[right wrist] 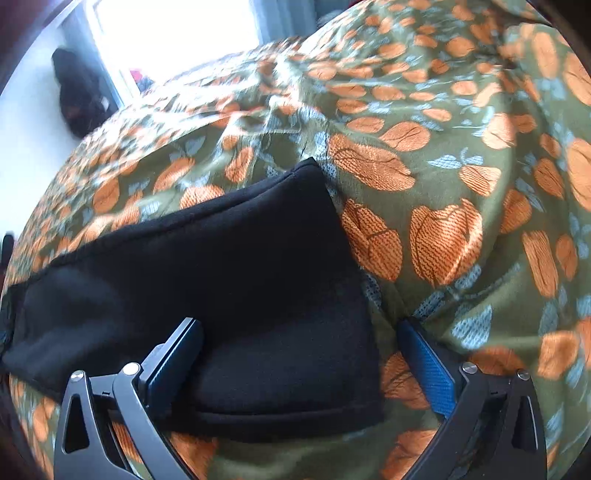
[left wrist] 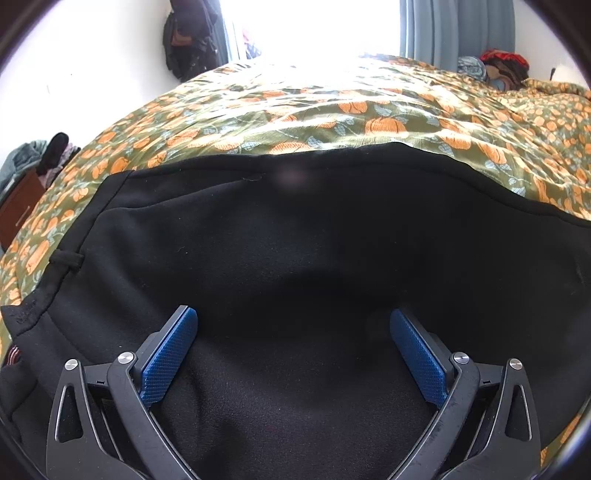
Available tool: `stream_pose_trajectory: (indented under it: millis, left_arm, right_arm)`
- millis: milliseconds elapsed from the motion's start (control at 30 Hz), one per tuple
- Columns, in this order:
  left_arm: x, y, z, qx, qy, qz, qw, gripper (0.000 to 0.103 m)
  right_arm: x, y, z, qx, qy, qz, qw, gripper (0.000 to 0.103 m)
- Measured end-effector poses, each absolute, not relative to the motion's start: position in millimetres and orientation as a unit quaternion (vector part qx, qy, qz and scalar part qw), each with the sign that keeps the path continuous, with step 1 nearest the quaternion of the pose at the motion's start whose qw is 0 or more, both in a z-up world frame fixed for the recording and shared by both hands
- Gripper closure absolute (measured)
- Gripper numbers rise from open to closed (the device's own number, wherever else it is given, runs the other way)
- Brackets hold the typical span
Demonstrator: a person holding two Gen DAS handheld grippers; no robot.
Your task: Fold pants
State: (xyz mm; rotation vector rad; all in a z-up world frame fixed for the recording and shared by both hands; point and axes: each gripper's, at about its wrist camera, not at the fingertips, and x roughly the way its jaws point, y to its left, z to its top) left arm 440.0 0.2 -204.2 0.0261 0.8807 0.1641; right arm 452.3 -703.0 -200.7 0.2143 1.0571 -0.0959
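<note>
Black pants [left wrist: 295, 236] lie flat on a bed with a green and orange floral cover [left wrist: 332, 110]. In the left wrist view the waistband with a belt loop [left wrist: 66, 258] is at the left. My left gripper [left wrist: 293, 317] is open and empty, just above the black fabric. In the right wrist view the leg end of the pants [right wrist: 258, 258] lies on the cover [right wrist: 461, 184], with its hem at the right. My right gripper [right wrist: 301, 328] is open, its fingers either side of the leg's hem end, holding nothing.
A bright window [left wrist: 314, 26] and grey curtain [left wrist: 461, 29] are beyond the bed. Dark clothes hang on the wall at left [left wrist: 192, 37]. A pile of clothes [left wrist: 495, 70] lies at the far right of the bed. A wooden dresser with clothes [left wrist: 22, 199] stands at left.
</note>
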Motion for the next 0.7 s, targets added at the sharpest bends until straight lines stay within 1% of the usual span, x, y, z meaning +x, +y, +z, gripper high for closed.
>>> stream_pose_trajectory:
  millis: [100,167,233,300,367,433,500,533,600,633,667,700]
  left_arm:
    - [440,0,-204,0.013,0.426,0.079,0.901,0.0]
    - [440,0,-204,0.013,0.426,0.079,0.901,0.0]
    - [440,0,-204,0.013,0.425,0.079,0.901,0.0]
    - [440,0,-204,0.013,0.425,0.08,0.901,0.0]
    - [440,0,-204,0.013,0.426,0.08,0.901,0.0]
    - [440,0,-204,0.013,0.426,0.08,0.901,0.0]
    - [440,0,-204,0.013,0.426,0.079,0.901,0.0]
    - [440,0,-204,0.013,0.425,0.079,0.901,0.0]
    - [440,0,-204,0.013,0.426,0.08,0.901,0.0]
    - [440,0,-204,0.013,0.426,0.08,0.901,0.0]
    - [440,0,-204,0.013,0.425,0.079,0.901,0.0]
    - [440,0,-204,0.013,0.425,0.079,0.901,0.0]
  right_arm:
    - [447,-711,-187,0.04,0.502,-0.122,0.855,0.001]
    - [439,-726,-176,0.043,0.491,-0.183,0.851,0.0]
    - [428,-742,-156,0.111,0.452,-0.176,0.867,0.0]
    - [423,-751,-140,0.222,0.401,-0.06,0.887,0.0]
    - [428,-753,-139,0.31,0.381,0.043,0.87,0.0]
    - [439,-749,-142,0.321,0.392,0.069,0.859,0.001]
    - [451,-745,-146,0.268,0.417,0.012,0.868,0.001]
    - [456,-746,-152,0.264,0.426,0.004,0.865,0.002]
    - [463,-750,-165,0.289,0.443,0.02,0.848,0.012]
    - [463,-749,-168,0.294,0.447,0.025,0.845,0.028]
    - [460,-747,-167,0.285,0.446,0.02,0.848,0.038]
    - [456,-744,-164,0.273,0.441,0.023,0.855,0.041]
